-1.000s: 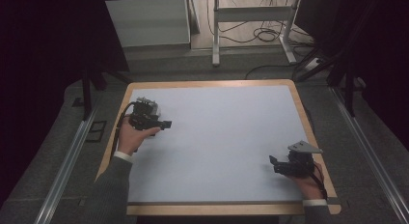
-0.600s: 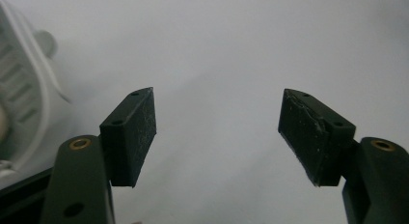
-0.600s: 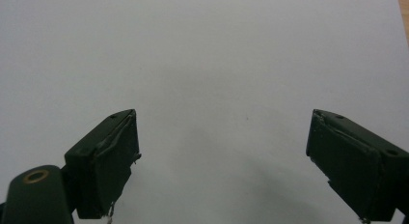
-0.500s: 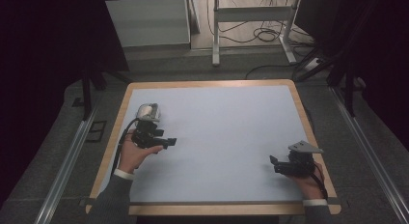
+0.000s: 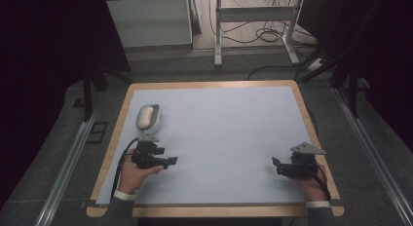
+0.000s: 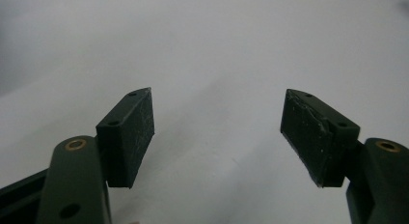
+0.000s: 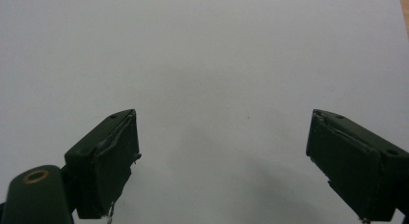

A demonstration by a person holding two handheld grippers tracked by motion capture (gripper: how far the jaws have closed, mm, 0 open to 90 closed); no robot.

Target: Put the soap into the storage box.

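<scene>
High view: white computer mouse (image 5: 146, 117) lies on the mat (image 5: 229, 138) at 12 o'clock of the left gripper (image 5: 168, 162), jaws just opening, empty; right gripper (image 5: 276, 166) gapes empty at 3 o'clock.

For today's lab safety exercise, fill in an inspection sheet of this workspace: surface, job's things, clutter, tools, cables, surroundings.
Surface: pale blue mat on a wood-edged table, flat and bare.
Job's things: a white mouse-like object lying near the left edge, untouched.
Clutter: nothing seen.
Tools: left tool open, jaws just widened, nothing between them; right tool open, nothing between its jaws.
Cables: black cable trailing from left tool; loose cables on floor beyond the table.
Surroundings: metal stand, white cabinet, dark sides.
</scene>
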